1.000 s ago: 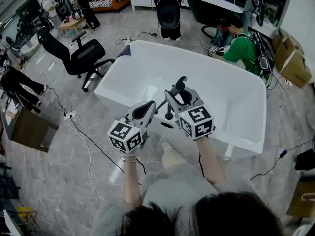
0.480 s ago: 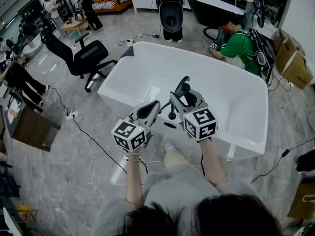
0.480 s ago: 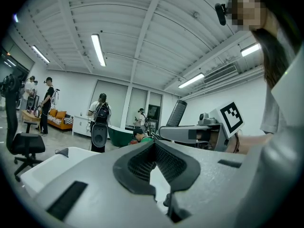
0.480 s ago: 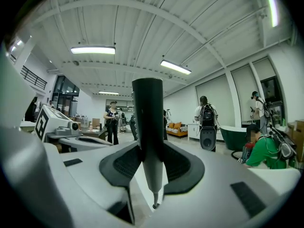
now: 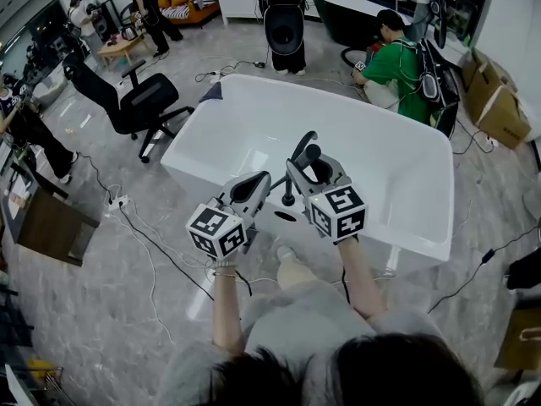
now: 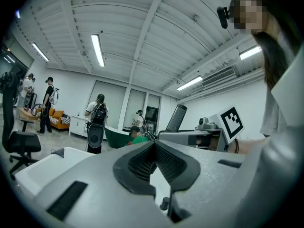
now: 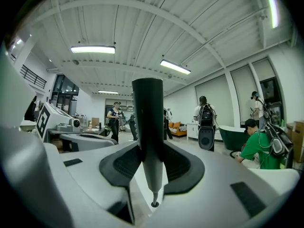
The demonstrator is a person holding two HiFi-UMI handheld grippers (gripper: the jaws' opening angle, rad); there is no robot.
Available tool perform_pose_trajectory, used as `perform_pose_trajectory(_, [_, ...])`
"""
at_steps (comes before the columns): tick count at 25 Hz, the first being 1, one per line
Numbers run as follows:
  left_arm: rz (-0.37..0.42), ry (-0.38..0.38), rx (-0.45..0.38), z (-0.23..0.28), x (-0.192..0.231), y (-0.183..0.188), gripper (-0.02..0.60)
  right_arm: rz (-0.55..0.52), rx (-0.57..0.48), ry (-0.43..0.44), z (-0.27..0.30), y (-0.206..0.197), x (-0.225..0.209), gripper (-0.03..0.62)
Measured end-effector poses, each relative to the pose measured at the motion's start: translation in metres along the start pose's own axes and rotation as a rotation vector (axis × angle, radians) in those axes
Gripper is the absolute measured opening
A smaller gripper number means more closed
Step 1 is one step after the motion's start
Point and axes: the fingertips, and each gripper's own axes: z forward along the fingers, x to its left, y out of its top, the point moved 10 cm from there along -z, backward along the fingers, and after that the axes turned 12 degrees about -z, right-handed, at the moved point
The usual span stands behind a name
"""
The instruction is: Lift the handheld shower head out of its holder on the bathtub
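Note:
A dark grey handheld shower head (image 5: 305, 148) stands upright at the near rim of the white bathtub (image 5: 254, 83). Its lower end reaches down to a small holder (image 5: 287, 200) on the rim. My right gripper (image 5: 303, 167) is shut on its handle. In the right gripper view the handle (image 7: 148, 122) runs straight up between the two pads, and its tapered tip ends at a small ring low in the picture. My left gripper (image 5: 258, 184) hovers just left of it over the rim, level, its pads (image 6: 137, 163) together with nothing between them.
A black office chair (image 5: 139, 96) stands left of the tub. A person in green (image 5: 397, 66) crouches behind its far right corner. Cables (image 5: 144, 235) run over the marble floor at the near left. Cardboard boxes (image 5: 499, 100) sit far right.
Both grippers and the shower head keep their place. Only the people in the background have shifted a little.

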Motion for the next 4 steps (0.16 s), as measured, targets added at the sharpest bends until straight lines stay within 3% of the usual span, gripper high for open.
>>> perform_pose_trajectory(4, [-0.002, 0.000, 0.005, 0.0027, -0.0045, -0.0024, 0.005, 0.007, -0.003, 0.003, -0.0034, -0.0014, -0.0026, 0.132])
